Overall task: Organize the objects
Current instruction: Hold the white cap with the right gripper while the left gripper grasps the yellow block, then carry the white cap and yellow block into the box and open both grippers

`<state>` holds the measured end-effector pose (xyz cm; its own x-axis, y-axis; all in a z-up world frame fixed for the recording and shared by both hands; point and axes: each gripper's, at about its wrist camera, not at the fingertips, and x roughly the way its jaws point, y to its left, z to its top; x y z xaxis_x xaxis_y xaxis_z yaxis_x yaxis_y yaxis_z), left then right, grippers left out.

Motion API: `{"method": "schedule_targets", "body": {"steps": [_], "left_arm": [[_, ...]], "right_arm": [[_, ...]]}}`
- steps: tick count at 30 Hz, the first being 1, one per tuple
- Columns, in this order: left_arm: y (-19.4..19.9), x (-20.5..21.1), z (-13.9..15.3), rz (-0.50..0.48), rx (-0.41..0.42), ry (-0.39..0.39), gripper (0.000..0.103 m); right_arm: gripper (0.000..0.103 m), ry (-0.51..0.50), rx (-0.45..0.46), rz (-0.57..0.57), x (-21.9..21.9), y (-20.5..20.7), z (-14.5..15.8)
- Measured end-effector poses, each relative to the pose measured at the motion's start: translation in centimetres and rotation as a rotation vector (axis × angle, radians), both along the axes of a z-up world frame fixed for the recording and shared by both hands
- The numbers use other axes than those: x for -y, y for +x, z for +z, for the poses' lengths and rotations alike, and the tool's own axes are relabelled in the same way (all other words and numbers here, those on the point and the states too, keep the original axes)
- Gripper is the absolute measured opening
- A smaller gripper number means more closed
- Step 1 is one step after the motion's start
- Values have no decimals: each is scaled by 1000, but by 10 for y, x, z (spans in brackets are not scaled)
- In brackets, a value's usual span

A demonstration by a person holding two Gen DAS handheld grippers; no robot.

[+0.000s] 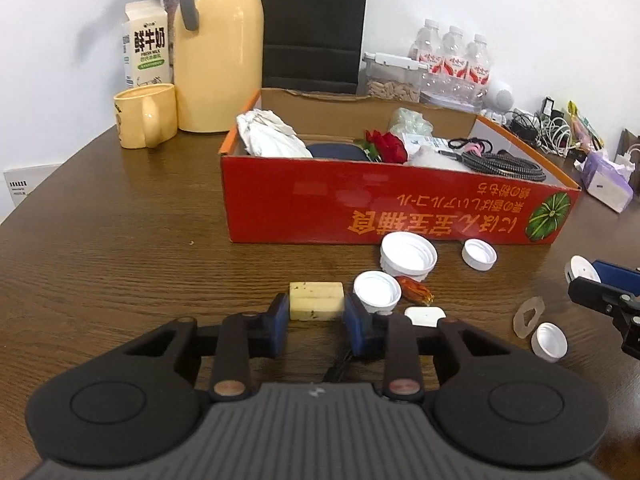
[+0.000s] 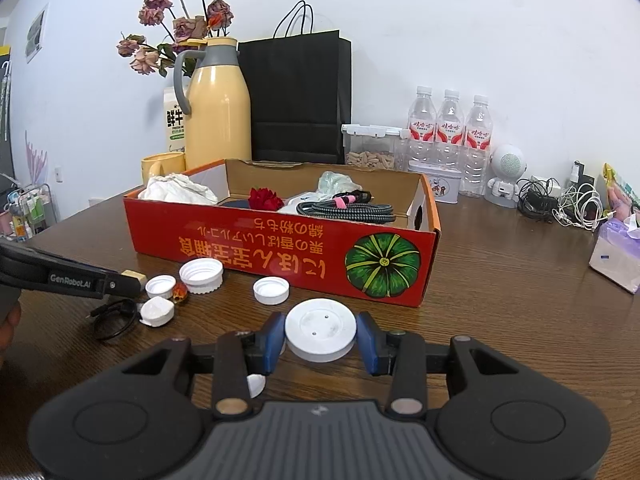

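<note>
From the left wrist camera, I see my left gripper (image 1: 316, 314) with its blue-padded jaws set on either side of a pale yellow rectangular block (image 1: 316, 300), speckled like a used eraser. The block's long axis runs straight across from one pad to the other, so the jaws bear on its short ends; they look closed on it, though I cannot tell how firmly. It sits low over the dark wood-grain worktop (image 1: 120, 240), and the red cardboard box (image 1: 360, 204) lies directly ahead, its near wall between me and the open inside. Just right of the block stands a small white cup-like cap (image 1: 377, 291), touching an orange-wrapped sweet (image 1: 416, 290). A larger white threaded lid (image 1: 408, 256) lies beyond them. The box front carries upside-down yellow Japanese print that I cannot read with confidence. The milk carton (image 1: 146, 44) behind the yellow mug (image 1: 146, 114) reads "鲜牛奶" and "FRESH MILK".

From the right wrist camera, my right gripper (image 2: 320, 336) has its jaws clamped on a flat white round disc (image 2: 320, 334), gripped across its width. It is held level, just short of the box's near right corner, by the printed green pumpkin. I judge that this hand is nearer to the box, and only needs to lift over the wall and go forward. The left gripper's arm at the left edge reads "GenRobot.AI".
</note>
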<state>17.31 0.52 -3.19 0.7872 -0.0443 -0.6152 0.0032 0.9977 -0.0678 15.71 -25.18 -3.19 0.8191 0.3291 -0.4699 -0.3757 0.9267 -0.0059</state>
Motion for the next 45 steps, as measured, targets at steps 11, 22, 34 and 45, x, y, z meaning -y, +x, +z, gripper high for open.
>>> {"method": "schedule_targets", "body": {"steps": [11, 22, 34, 45], "left_arm": [[-14, 0, 37, -8, 130, 23, 31], [19, 11, 77, -9, 244, 7, 31], [90, 25, 84, 64, 295, 20, 31], [109, 24, 57, 80, 246, 68, 31]], "right_arm": [[38, 2, 62, 25, -5, -6, 16], [38, 33, 178, 71, -39, 30, 68], [38, 86, 182, -14, -69, 118, 71], [38, 45, 91, -38, -67, 142, 38]]}}
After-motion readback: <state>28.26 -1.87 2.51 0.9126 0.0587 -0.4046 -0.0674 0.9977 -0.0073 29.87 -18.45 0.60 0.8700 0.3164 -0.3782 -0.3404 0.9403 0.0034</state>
